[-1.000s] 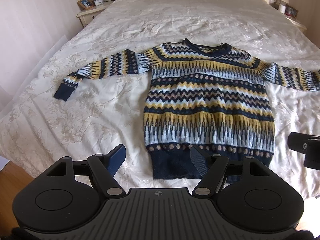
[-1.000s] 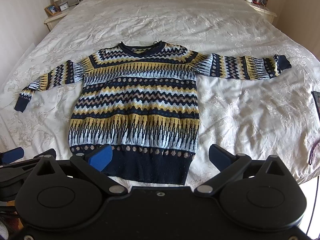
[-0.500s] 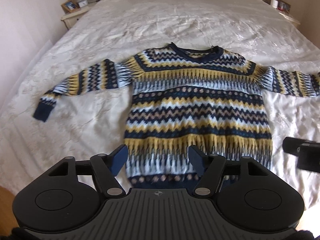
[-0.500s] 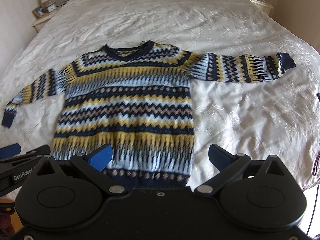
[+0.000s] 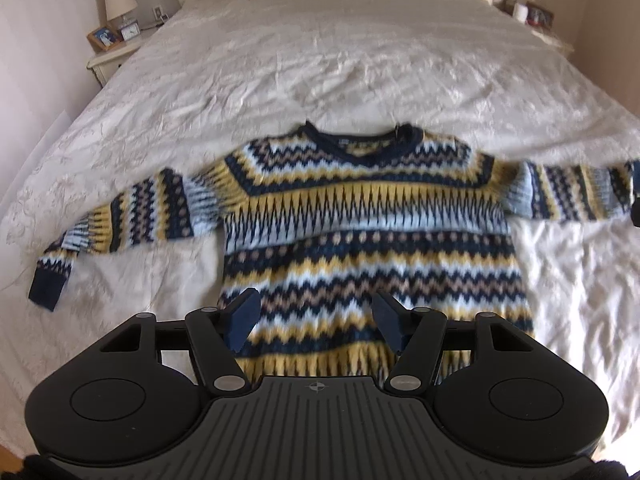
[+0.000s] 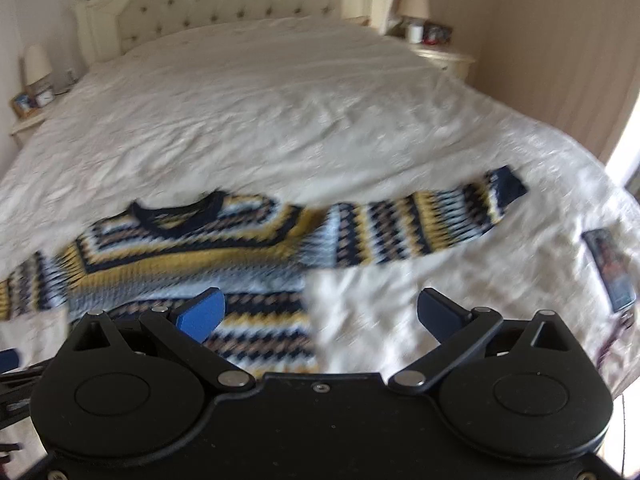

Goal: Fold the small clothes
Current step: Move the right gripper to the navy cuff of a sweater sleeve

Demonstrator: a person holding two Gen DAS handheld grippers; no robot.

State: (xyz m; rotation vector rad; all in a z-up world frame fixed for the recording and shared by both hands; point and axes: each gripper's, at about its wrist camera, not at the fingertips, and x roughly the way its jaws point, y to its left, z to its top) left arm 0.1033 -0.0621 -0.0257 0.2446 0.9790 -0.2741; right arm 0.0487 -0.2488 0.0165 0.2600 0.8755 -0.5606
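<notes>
Bed: sweater unmoved; both tongs advanced (agape).

Navy, yellow, pale-blue zigzag sweater (navy cuffs), cream floral bedspread

Knitted long-sleeved sweater, zigzag bands of navy, yellow, pale blue and tan, navy collar and cuffs; lies flat, front up, unfolded, both sleeves spread sideways, collar toward the headboard
</notes>
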